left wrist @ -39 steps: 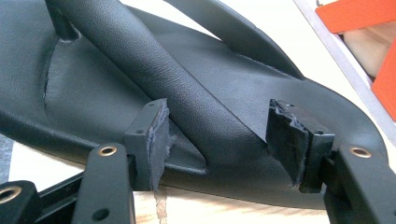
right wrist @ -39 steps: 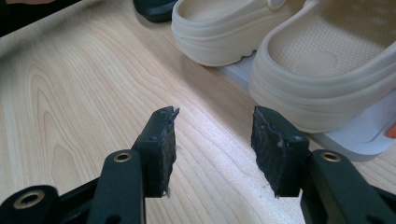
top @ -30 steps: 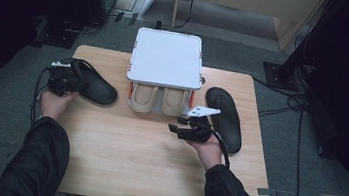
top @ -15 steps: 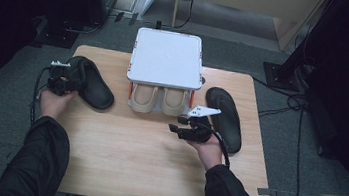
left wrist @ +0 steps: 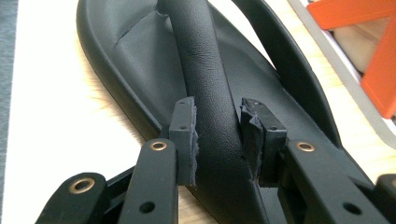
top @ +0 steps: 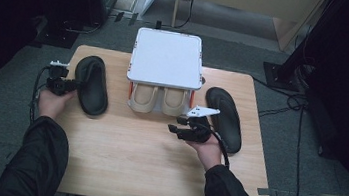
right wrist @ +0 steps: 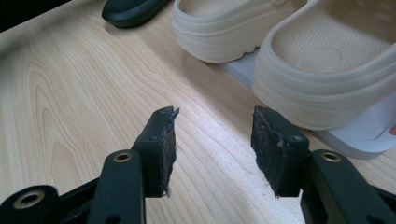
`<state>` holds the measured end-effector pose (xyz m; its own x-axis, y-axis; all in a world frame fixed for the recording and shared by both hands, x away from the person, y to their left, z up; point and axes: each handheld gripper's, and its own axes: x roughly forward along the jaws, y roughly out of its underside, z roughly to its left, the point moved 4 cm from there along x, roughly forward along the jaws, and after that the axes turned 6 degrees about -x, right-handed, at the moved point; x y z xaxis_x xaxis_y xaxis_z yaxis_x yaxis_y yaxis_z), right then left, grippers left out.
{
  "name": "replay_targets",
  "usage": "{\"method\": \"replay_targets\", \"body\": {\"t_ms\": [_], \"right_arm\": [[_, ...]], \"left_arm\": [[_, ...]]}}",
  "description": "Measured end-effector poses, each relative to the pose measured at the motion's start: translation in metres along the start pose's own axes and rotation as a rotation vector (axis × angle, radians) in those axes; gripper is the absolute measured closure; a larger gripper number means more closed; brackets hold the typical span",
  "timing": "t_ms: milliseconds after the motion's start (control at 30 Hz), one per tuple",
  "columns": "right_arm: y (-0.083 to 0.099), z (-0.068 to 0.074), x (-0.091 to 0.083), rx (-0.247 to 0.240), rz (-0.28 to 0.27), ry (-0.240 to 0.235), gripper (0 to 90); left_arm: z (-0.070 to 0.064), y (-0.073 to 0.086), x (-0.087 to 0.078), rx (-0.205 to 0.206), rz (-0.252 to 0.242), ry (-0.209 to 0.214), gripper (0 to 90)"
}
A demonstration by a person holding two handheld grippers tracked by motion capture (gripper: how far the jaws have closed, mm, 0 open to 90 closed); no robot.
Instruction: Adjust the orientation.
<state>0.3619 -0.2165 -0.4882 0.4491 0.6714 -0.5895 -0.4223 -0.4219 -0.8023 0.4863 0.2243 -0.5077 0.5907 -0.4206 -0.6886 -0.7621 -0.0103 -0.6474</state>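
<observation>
A black flip-flop point(top: 92, 88) lies on the wooden table point(top: 130, 158) at the left. My left gripper point(top: 74, 84) is shut on its strap point(left wrist: 205, 70), with the pads point(left wrist: 184, 135) pressed on both sides of it. A second black flip-flop point(top: 224, 117) lies at the right. My right gripper point(top: 175, 128) hovers open just left of it, in front of a beige clog pair point(top: 159, 100). In the right gripper view, bare table shows between the fingers of the right gripper point(right wrist: 212, 149), and the clogs point(right wrist: 336, 70) sit ahead to the right.
A white shoe rack point(top: 167, 57) with orange posts point(left wrist: 373, 70) stands at the table's far middle, with the clogs on its lower shelf point(right wrist: 369, 130). Dark floor, cables and furniture surround the table. The near half of the table is bare wood.
The left flip-flop has swung slightly, its near end shifting left toward my left gripper. The right gripper has stayed in place, open.
</observation>
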Motion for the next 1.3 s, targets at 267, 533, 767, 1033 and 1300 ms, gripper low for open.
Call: {"method": "replay_targets", "body": {"t_ms": [267, 533, 767, 1033, 1300], "right_arm": [[0.001, -0.002, 0.001, 0.021, -0.004, -0.008, 50.3], [0.001, -0.003, 0.000, 0.021, -0.012, -0.008, 50.3], [0.003, -0.005, -0.002, 0.030, -0.017, -0.003, 50.3], [0.005, -0.008, -0.006, 0.044, -0.020, 0.010, 50.5], [0.006, -0.008, -0.008, 0.043, -0.020, 0.017, 50.9]], "left_arm": [[-0.008, 0.003, 0.000, 0.025, 0.029, 0.035, 67.2], [-0.010, -0.003, 0.005, 0.014, 0.005, 0.025, 52.0], [-0.012, -0.011, 0.020, 0.052, 0.049, 0.004, 52.4], [-0.009, -0.014, 0.028, 0.014, 0.054, -0.001, 64.2], [-0.011, -0.018, 0.026, -0.009, 0.041, -0.006, 67.8]]}}
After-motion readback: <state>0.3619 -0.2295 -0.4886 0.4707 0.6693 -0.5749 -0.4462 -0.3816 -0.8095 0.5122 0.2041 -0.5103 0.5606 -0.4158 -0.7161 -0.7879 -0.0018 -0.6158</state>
